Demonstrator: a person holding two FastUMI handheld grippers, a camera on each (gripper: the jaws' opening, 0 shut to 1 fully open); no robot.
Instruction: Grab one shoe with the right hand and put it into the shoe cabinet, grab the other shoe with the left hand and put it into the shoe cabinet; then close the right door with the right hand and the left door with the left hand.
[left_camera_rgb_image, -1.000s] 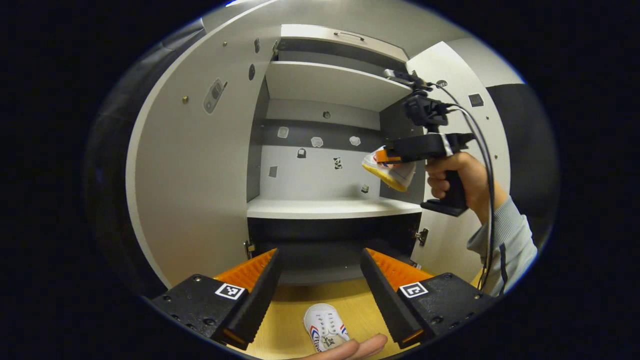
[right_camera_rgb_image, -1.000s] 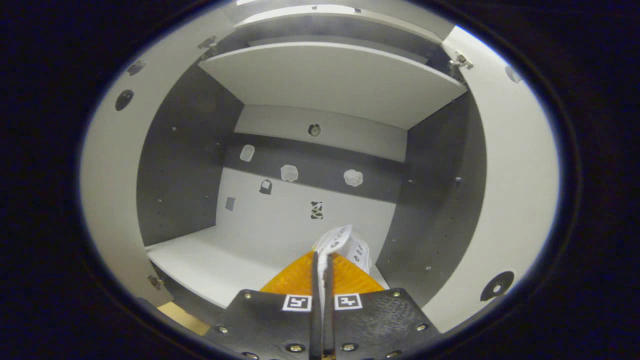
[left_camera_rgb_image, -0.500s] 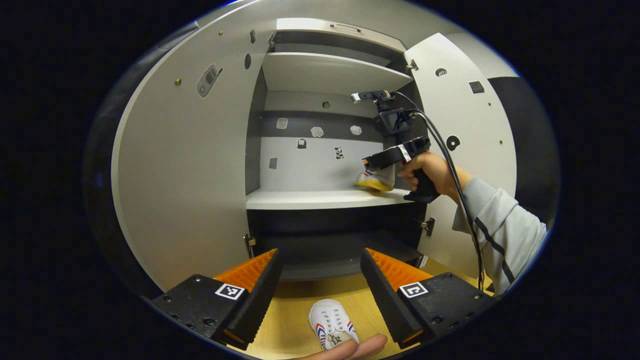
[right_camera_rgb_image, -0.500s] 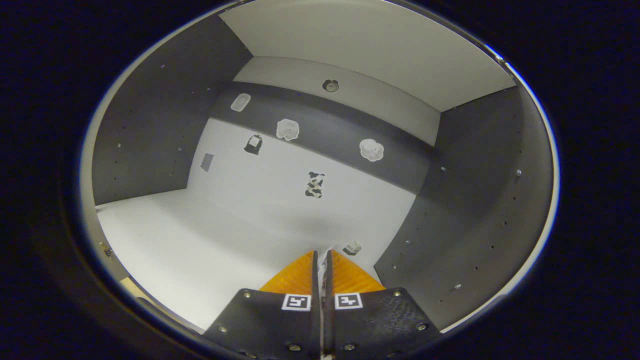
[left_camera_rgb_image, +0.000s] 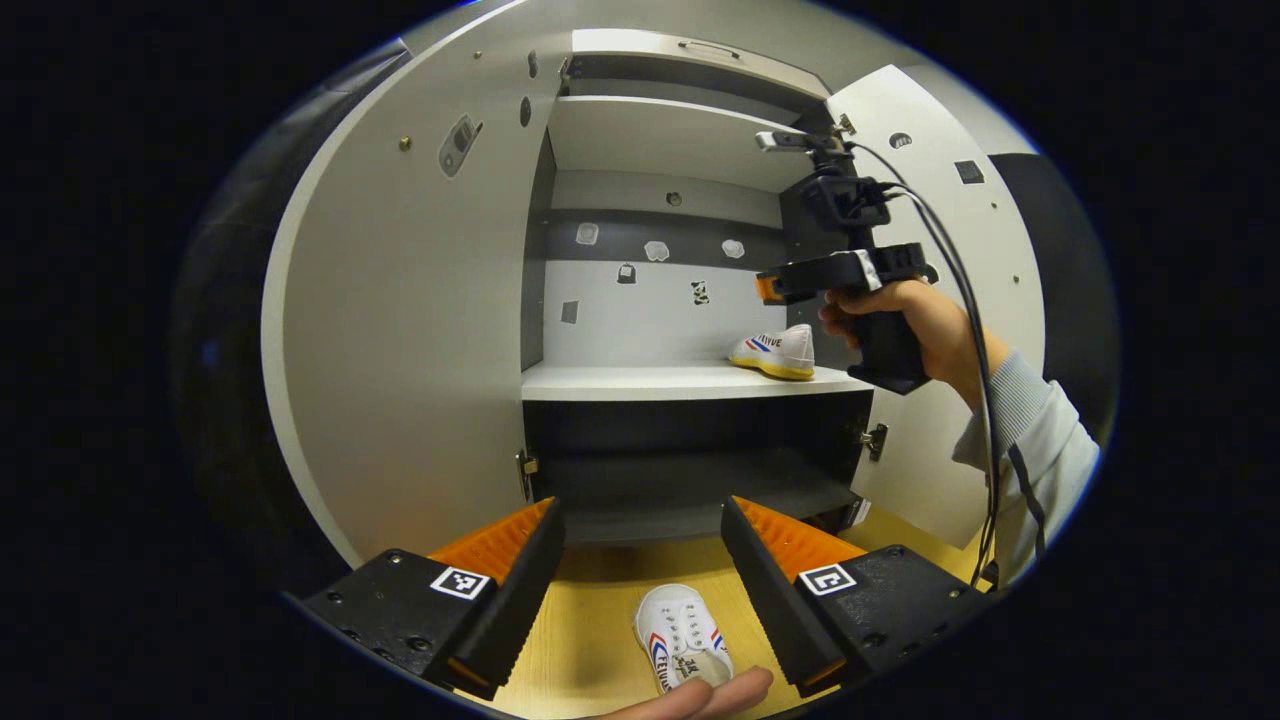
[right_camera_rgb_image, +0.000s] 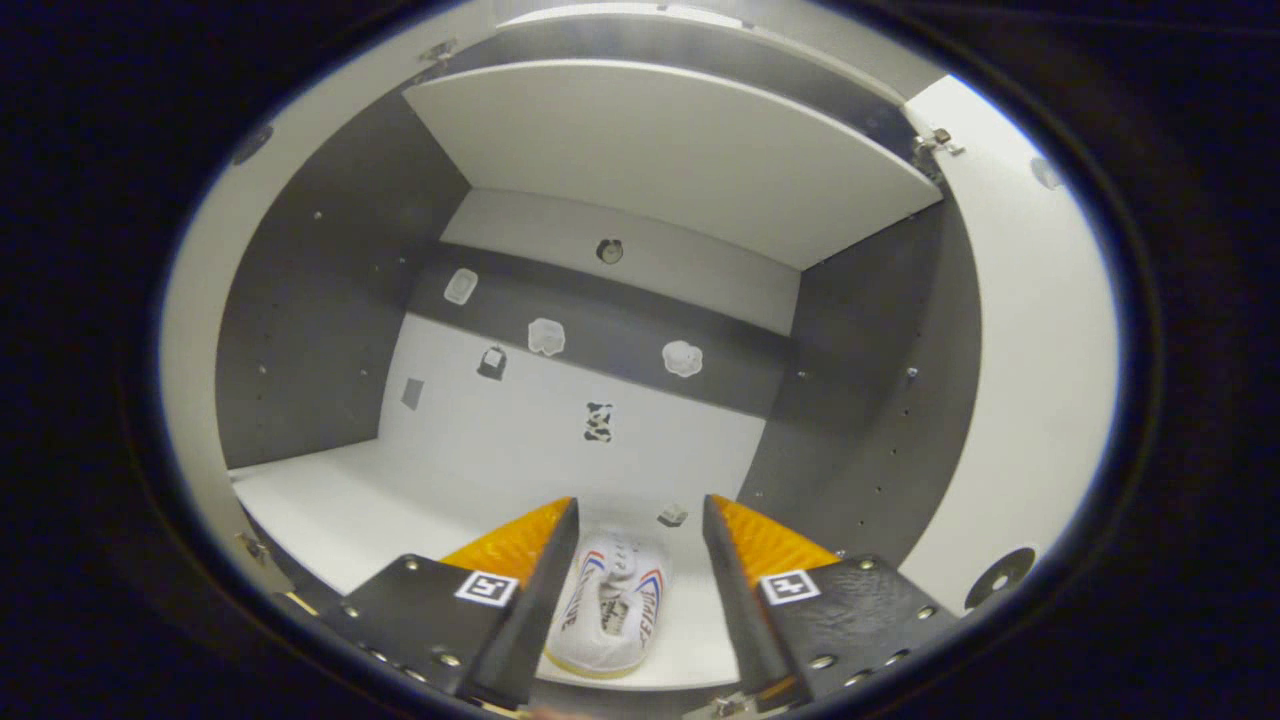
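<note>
In the left gripper view, the left gripper (left_camera_rgb_image: 640, 590) is held spread above a white canvas shoe with red and blue stripes (left_camera_rgb_image: 683, 636) lying on the yellow wooden floor (left_camera_rgb_image: 590, 640). A second white yellow-soled shoe (left_camera_rgb_image: 775, 352) is seen on the white cabinet shelf (left_camera_rgb_image: 650, 380), below the right gripper (left_camera_rgb_image: 766, 288).

In the right gripper view, the right gripper (right_camera_rgb_image: 640, 590) is seen spread, the shelved shoe (right_camera_rgb_image: 612, 605) lying free between its fingers.

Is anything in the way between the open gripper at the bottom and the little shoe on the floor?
Nothing visible blocks it. The shoe on the floor lies on bare wood just ahead of the left gripper, between its open fingers. A fingertip of the person shows at the near edge, beside the shoe's heel, not across the path.
</note>
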